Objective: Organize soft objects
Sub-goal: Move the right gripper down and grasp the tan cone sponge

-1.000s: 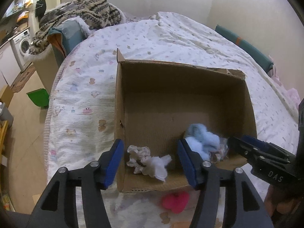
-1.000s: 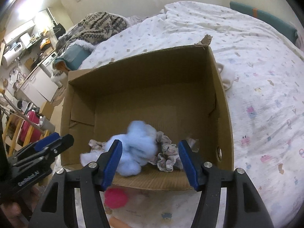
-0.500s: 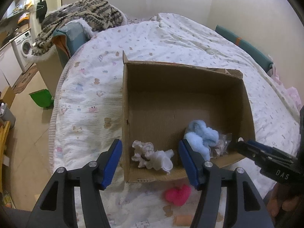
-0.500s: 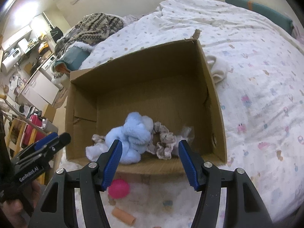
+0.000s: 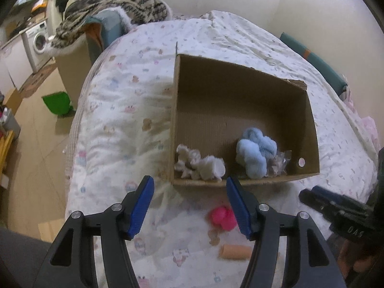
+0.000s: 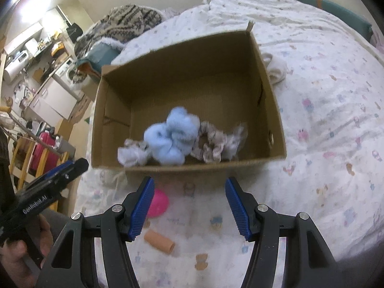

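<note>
Both grippers, left gripper (image 5: 189,202) and right gripper (image 6: 189,202), hung spread and empty before the cardboard box (image 5: 242,182). Pink soft toy (image 5: 222,216) lay just outside the box's near wall, beside the left gripper's inner finger, nearer the left.

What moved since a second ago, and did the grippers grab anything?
Both grippers pulled back from the cardboard box, so the pink toy and peach tube on the bedspread came into fuller view. Neither the left gripper nor the right gripper grabbed anything; both stayed open and empty. The blue fluffy bundle and white one stayed inside.
</note>
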A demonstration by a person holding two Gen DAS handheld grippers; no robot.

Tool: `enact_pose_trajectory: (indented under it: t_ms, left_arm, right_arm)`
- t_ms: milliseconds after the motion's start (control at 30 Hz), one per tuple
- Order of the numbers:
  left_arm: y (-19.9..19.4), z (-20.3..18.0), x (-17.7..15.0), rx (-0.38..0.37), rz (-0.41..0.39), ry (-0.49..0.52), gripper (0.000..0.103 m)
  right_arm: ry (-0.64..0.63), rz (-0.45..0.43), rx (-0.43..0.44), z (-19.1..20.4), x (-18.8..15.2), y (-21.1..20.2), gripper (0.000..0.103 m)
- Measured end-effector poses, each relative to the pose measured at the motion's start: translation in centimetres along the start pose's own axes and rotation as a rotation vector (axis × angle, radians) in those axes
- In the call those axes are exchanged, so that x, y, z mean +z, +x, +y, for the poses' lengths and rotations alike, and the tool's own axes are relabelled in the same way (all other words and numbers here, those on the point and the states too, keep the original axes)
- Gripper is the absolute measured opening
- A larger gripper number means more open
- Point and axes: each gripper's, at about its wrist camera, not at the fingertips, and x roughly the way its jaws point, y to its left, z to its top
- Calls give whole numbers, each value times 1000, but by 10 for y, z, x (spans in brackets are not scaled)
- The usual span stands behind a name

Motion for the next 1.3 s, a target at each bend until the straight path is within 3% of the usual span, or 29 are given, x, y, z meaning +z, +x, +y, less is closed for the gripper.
enact_pose_trajectory:
  t_ms: [200, 400, 800, 933, 1133, 1300]
  left_arm:
    - [-7, 5, -10, 21, 4, -13, 59]
    - [-9, 17, -19, 30, 25, -69, 59]
    - [10, 19, -17, 40, 73, -110, 59]
    - [13, 18, -18, 49, 80, -109, 59]
    - [21, 16, -20, 57, 100, -100, 59]
    - [24, 13, -22, 70, 103, -75, 59]
  right_arm:
    - [0, 51, 25, 4, -15, 2, 65]
    - [-8, 165, 71, 9, -26, 23, 65]
    - [-324, 373, 29, 68, -59, 85, 64]
    - [-385, 420, 23, 79, -69, 96, 44]
    - [-395, 401, -1, 75, -73, 92, 11]
    - [-330, 351, 66, 67, -63, 73, 6]
